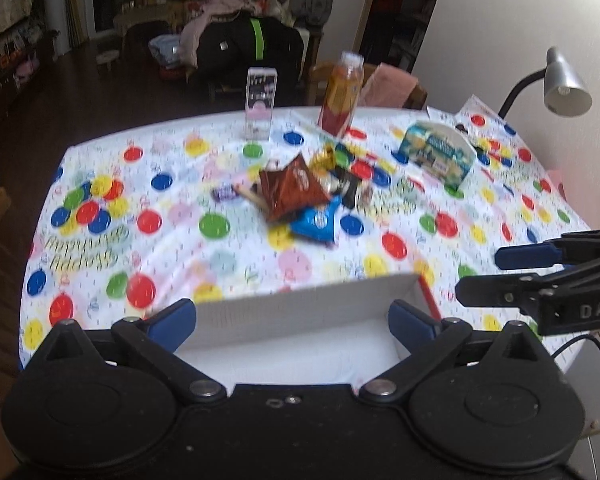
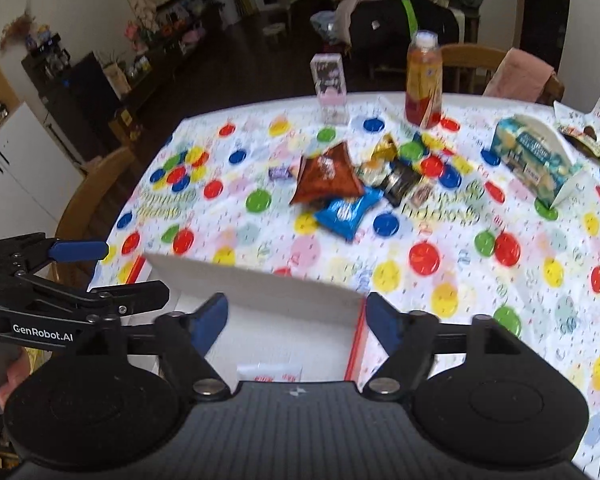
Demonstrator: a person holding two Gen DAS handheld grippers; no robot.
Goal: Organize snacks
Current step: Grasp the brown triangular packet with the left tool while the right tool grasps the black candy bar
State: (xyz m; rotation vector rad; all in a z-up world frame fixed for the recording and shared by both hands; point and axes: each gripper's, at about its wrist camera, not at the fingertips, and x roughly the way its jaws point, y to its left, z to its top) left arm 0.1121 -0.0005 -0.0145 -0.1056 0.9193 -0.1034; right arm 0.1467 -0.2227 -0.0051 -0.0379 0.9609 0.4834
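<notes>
Both the left gripper (image 1: 292,314) and right gripper (image 2: 296,318) hover level, jaws wide and empty, over the white box (image 1: 300,312) (snack pile (image 2: 340,184) lies mid-table beyond).

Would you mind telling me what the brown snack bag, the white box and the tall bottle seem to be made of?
Brown snack bag: probably glossy foil or plastic film; it is creased and catches light.
White box: looks like matte cardboard; its walls are flat and stiff, with a red edge.
Tall bottle: seemingly clear plastic; orange-red contents show through, though blur leaves glass possible.
</notes>
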